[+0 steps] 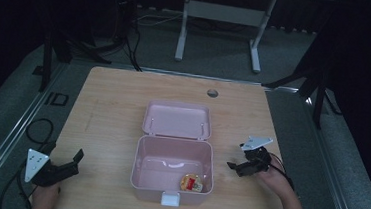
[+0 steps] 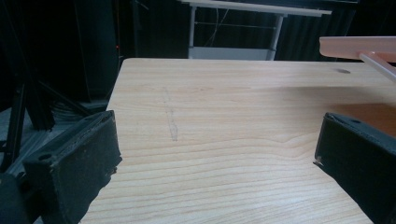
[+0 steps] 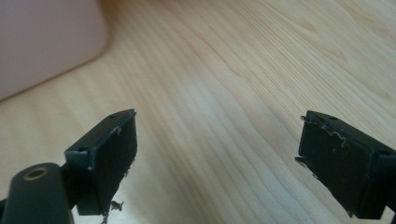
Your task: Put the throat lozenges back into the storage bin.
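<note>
High view: both hand-held grippers, left (image 1: 76, 157) and right (image 1: 232, 165), are gaping empty beside the box (image 1: 171, 183); light, rigid plastic, I'd say—gripping its rim looks safest.

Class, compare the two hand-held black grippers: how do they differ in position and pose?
The left black gripper sits at the table's near left corner, well away from the open pink plastic box; the right black gripper is close beside that box. The left points right and away; the right points left toward the box. Both are open and empty.

The only readable marking is "ID" in dark letters on the grey floor strip (image 1: 56, 99) just left of the counter (image 1: 113, 109).
</note>
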A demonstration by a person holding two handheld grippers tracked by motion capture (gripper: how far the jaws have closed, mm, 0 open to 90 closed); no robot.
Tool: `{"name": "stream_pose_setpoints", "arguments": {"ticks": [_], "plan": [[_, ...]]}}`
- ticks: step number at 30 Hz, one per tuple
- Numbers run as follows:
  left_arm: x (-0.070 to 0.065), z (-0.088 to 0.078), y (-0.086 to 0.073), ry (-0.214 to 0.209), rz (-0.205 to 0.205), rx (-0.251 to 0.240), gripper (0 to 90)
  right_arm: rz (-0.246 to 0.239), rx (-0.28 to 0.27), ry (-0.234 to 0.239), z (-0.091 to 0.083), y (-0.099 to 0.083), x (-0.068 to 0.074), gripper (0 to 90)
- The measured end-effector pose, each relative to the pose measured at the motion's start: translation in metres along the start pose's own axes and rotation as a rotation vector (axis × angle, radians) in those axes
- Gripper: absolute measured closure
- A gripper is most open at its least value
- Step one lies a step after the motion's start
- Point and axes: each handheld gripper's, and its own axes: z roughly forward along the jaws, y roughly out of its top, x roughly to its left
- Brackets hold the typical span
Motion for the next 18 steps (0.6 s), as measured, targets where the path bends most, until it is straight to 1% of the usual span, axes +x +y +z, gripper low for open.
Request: {"name": "stream_pose_setpoints", "arguments": {"ticks": [1,3,4,5,6,9,10,11,12,13,15,16,17,18], "plan": [[0.000,0.000,0.000,0.000,0.000,0.000,0.3,0.052,-0.045,-0.069,0.006,-0.011,-0.004,11.4],[0.000,0.000,0.000,-0.001,0.002,0.000,0.4,0.079,-0.067,-0.124,0.009,-0.017,-0.006,11.4],[0.000,0.000,0.000,-0.001,0.002,0.000,0.4,0.079,-0.067,-0.124,0.009,-0.017,-0.006,11.4],[0.000,0.000,0.000,0.000,0.003,-0.001,0.4,0.101,-0.071,-0.148,0.011,-0.020,-0.007,11.4],[0.000,0.000,0.000,-0.001,0.002,-0.002,0.4,0.131,-0.082,-0.204,0.012,-0.025,-0.008,11.3],[0.000,0.000,0.000,-0.001,0.002,0.000,0.3,0.181,-0.091,-0.242,0.014,-0.032,-0.010,11.4],[0.000,0.000,0.000,-0.001,0.002,0.000,0.4,0.181,-0.091,-0.242,0.014,-0.032,-0.010,11.4],[0.000,0.000,0.000,-0.001,0.002,0.000,0.4,0.192,-0.102,-0.258,0.015,-0.034,-0.011,11.4],[0.000,0.000,0.000,0.000,0.002,0.000,0.4,0.227,-0.108,-0.279,0.016,-0.039,-0.012,11.4],[0.000,0.000,0.000,0.000,0.002,0.000,0.3,0.246,-0.120,-0.299,0.016,-0.041,-0.012,11.4],[0.000,0.000,0.000,0.001,0.003,0.000,0.3,0.277,-0.128,-0.365,0.015,-0.041,-0.012,11.4],[0.000,0.000,0.000,0.001,0.003,0.000,0.3,0.277,-0.128,-0.365,0.015,-0.041,-0.012,11.4],[0.000,0.000,0.000,0.001,0.003,0.000,0.3,0.302,-0.144,-0.395,0.014,-0.042,-0.012,11.4],[-0.001,0.000,0.000,0.001,0.004,0.000,0.3,0.302,-0.144,-0.395,0.014,-0.042,-0.012,11.4]]}}
